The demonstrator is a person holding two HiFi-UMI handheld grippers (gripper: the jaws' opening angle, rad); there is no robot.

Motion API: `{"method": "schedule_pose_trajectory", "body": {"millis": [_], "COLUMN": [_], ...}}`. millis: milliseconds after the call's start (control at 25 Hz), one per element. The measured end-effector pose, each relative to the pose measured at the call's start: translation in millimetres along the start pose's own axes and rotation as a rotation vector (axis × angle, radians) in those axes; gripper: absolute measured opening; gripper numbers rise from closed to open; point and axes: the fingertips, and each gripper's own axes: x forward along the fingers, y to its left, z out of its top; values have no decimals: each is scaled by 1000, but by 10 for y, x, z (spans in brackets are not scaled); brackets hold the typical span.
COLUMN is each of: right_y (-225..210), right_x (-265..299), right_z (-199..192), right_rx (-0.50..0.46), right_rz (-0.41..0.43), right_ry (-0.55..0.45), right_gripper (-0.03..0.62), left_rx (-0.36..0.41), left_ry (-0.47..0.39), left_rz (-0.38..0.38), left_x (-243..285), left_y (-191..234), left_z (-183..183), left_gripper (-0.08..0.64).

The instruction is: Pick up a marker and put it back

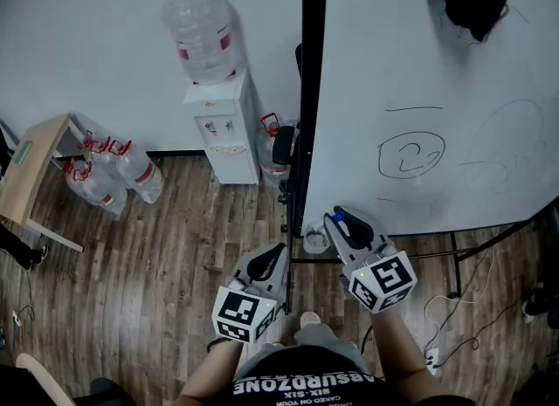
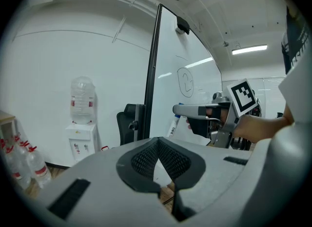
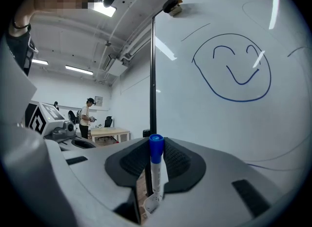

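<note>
My right gripper [image 1: 337, 220] is shut on a white marker with a blue cap [image 3: 155, 165]. The marker stands upright between the pads, cap end up. The gripper hovers close to the lower left corner of the whiteboard [image 1: 419, 81], which bears a blue smiley face [image 3: 233, 67]. From the left gripper view the right gripper [image 2: 181, 110] shows side-on, with the marker [image 2: 173, 126] hanging below its jaws. My left gripper [image 1: 279, 250] is lower and to the left, over the wooden floor. Its jaws meet at the tips with nothing between them.
The board's black frame post [image 1: 311, 90] runs down just left of the right gripper. A water dispenser [image 1: 218, 125], spare water bottles [image 1: 113, 173], a black chair [image 1: 284, 144] and a wooden table [image 1: 31, 168] stand to the left. Cables [image 1: 454, 308] lie on the floor at the right.
</note>
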Motion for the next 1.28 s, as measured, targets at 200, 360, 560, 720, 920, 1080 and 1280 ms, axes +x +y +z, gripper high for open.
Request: {"method": "schedule_pose_trajectory", "body": {"millis": [200,360,560,720,920,1080,1280], "right_y": [-22,-51,-80,-105,-133,-130,-127], "right_x": [48,84,120,146,168,188,223], "right_z": [-88,-135,-219,-292,-373,-442,-540], "right_rx": [7,11,22,28,36,44,53], "right_rz": [5,7,7,5,2,1,1], "right_ry": [22,33,50,64,75,89,108], "right_gripper": [80,80,80,80,80,80,80], "left_rx": [0,-1,-3,-5,-6,-7,-8], "left_ry": [0,1,4,5,9,12,16], "left_rz": [7,10,16,22,24,25,29], "left_x": [21,36,41,46,52,44,38], "left_y": [18,29,44,62,75,84,106], "left_z": [10,13,1,-7,-22,-25,-28], "left_gripper": [8,8,8,8,8,8,8]}}
